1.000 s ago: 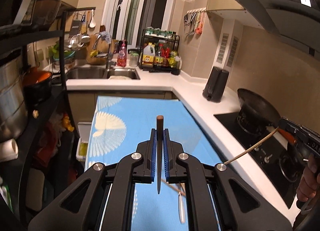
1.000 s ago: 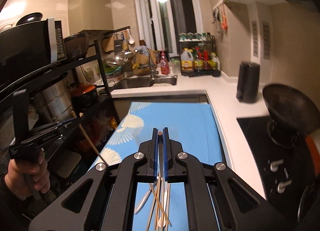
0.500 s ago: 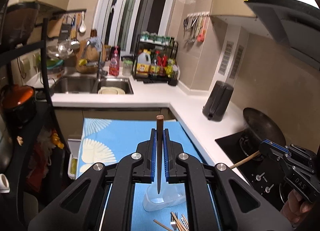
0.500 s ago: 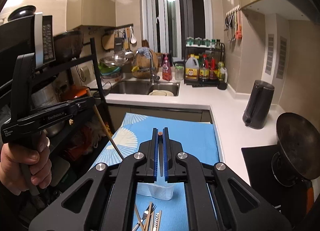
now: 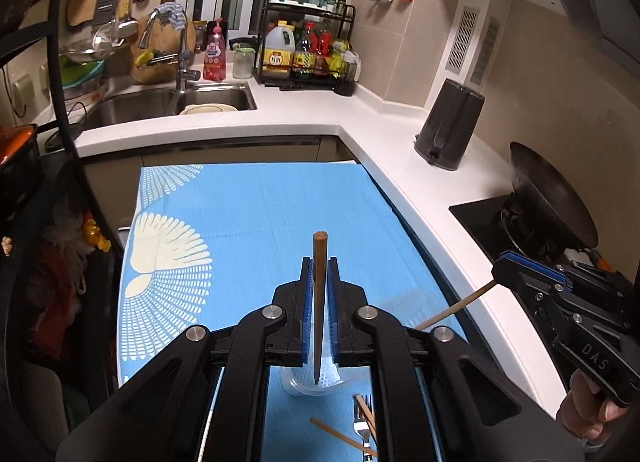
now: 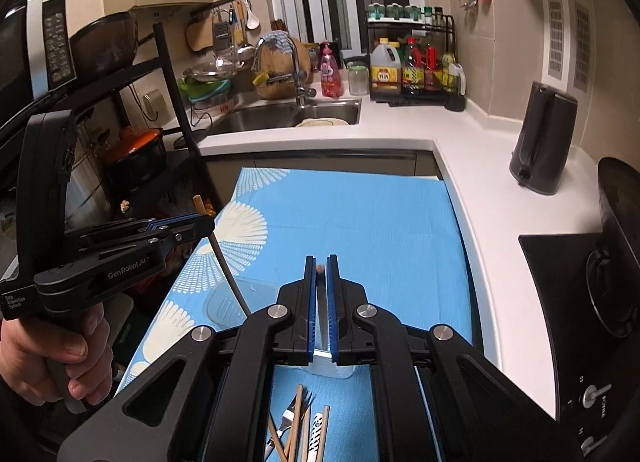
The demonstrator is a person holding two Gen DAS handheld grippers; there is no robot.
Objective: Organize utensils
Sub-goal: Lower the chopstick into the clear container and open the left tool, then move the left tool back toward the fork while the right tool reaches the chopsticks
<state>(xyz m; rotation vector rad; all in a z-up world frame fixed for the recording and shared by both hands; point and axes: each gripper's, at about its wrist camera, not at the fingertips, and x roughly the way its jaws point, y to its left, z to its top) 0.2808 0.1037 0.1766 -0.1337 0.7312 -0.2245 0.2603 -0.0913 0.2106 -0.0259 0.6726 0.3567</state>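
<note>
My left gripper (image 5: 319,268) is shut on a dark wooden chopstick (image 5: 319,302) that points down into a clear plastic cup (image 5: 320,380) on the blue cloth. My right gripper (image 6: 320,264) is shut on a second chopstick (image 6: 320,269), seen end-on; in the left wrist view that chopstick (image 5: 456,308) slants toward the cup. The left gripper also shows in the right wrist view (image 6: 188,228), with its chopstick (image 6: 228,270) over the cup (image 6: 228,302). A fork (image 6: 294,414) and loose chopsticks (image 6: 296,422) lie on the cloth near me.
The blue patterned cloth (image 5: 260,222) covers a board beside the white counter (image 5: 400,158). A black kettle (image 5: 450,124) and a wok (image 5: 548,198) on the stove stand to the right. A sink (image 5: 168,102) is behind and a black rack (image 6: 176,118) is at the left.
Both grippers have tilted down and moved over the cup, each still holding its chopstick. The cup and the loose utensils have come into view beneath them.
</note>
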